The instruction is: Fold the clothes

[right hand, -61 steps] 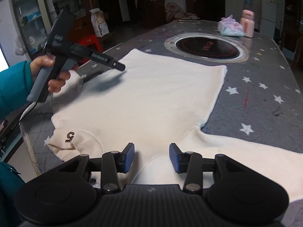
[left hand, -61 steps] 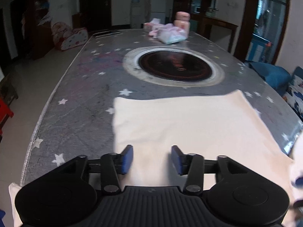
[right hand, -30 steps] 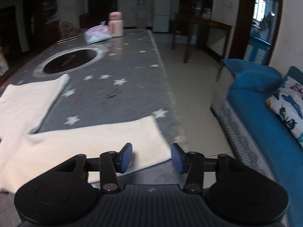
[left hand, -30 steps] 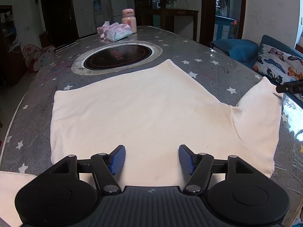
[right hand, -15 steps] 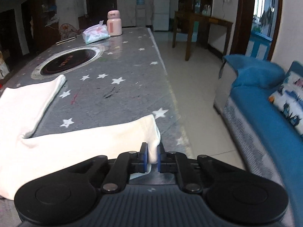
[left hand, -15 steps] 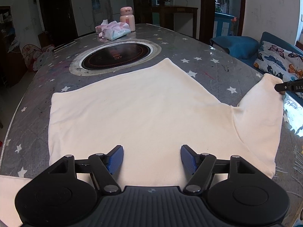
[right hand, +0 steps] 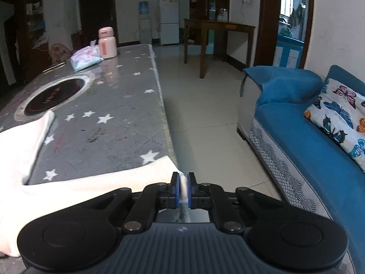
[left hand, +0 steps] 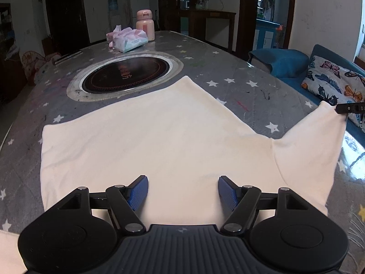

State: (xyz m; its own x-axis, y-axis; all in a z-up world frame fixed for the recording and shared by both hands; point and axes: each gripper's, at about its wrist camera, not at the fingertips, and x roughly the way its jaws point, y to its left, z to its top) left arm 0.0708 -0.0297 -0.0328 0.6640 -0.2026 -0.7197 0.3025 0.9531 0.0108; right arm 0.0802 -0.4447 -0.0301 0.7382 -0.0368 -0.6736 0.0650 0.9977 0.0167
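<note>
Cream shirt [left hand: 159, 137] is spread flat on the table [left hand: 251, 96], hem toward the round cooktop [left hand: 124, 76], sleeves out sideways. Right gripper [right hand: 182, 190] is pinched on the right sleeve [right hand: 102, 182] cuff at the table edge. Left gripper [left hand: 182, 190] hangs over the shirt, jaws wide apart.

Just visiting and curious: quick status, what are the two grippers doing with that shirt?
Right gripper shut on sleeve cuff at table edge. Left gripper open, over cream shirt. Shirt flat, unfolded. Nothing in the way.
</note>
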